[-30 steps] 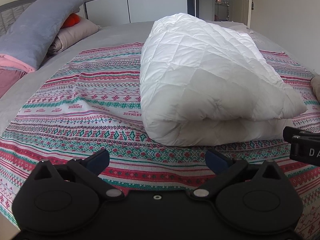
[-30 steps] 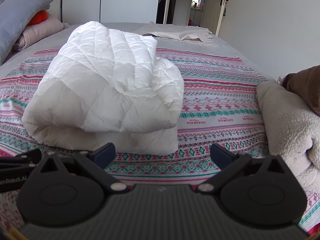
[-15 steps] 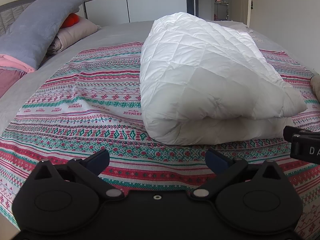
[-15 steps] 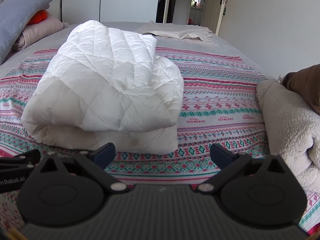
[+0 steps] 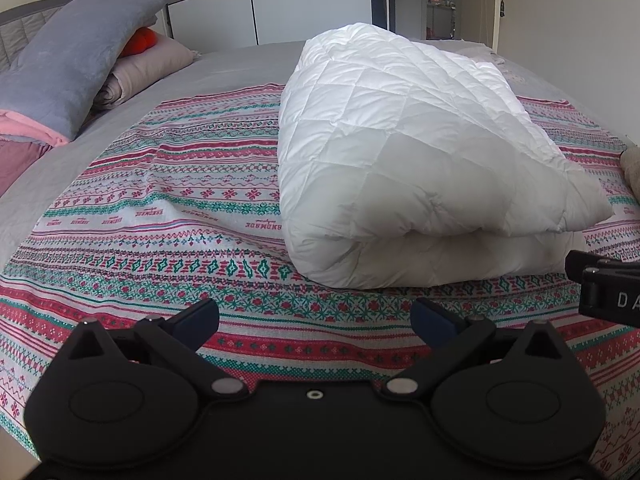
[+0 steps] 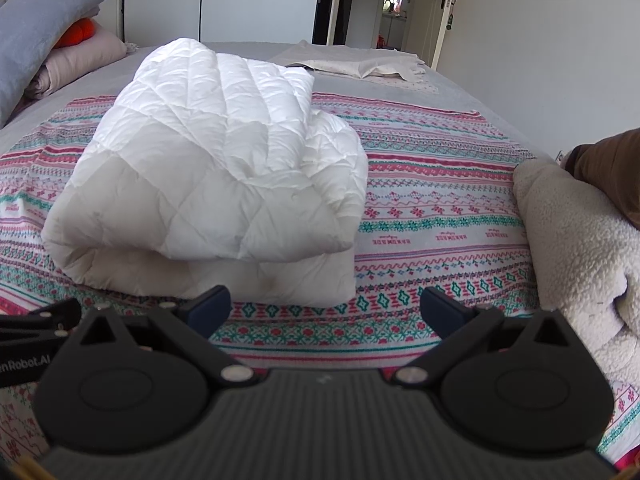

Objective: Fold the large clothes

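Lying folded just ahead of both tools, white quilt (image 5: 412, 152); left tool (image 5: 315, 314), right tool (image 6: 326, 306) spread wide, empty.

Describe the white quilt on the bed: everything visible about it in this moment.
The white quilt is a thick, puffy, diamond-stitched piece, folded over into a bulky bundle with a rounded fold along its near-left edge and layered edges facing the cameras. It lies flat on the patterned sheet near the middle of the bed. Its fabric looks smooth and slightly creased. Neither the left gripper nor the right gripper touches it; both are open, just short of its near edge.
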Motion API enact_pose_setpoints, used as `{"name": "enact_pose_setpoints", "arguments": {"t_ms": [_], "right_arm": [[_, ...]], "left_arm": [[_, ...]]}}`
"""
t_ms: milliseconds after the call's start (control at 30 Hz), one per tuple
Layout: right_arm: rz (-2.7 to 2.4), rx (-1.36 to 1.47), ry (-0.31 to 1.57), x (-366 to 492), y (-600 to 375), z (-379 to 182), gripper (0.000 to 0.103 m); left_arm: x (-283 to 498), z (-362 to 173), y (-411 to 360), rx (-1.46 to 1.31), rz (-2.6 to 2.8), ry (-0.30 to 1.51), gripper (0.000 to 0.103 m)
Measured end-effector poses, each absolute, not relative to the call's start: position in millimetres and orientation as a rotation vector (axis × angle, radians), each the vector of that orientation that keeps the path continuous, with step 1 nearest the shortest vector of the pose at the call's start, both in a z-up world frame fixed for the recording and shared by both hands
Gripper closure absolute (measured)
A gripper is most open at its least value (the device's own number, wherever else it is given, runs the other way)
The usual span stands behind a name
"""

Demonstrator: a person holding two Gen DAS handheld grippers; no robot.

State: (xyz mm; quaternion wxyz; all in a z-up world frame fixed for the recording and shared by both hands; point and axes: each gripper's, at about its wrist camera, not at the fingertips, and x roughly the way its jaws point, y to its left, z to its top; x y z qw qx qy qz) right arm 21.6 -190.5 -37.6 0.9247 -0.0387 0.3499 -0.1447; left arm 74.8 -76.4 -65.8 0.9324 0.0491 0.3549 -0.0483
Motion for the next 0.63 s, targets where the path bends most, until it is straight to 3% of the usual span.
{"name": "enact_pose_setpoints", "arguments": {"t_ms": [633], "right_arm": [[-0.296,-0.072,0.717,21.6,-191.2,-38.3,0.0]], "left_arm": [[75.0,-67.7,-74.2,0.101,-0.107,0.726,0.0]]}}
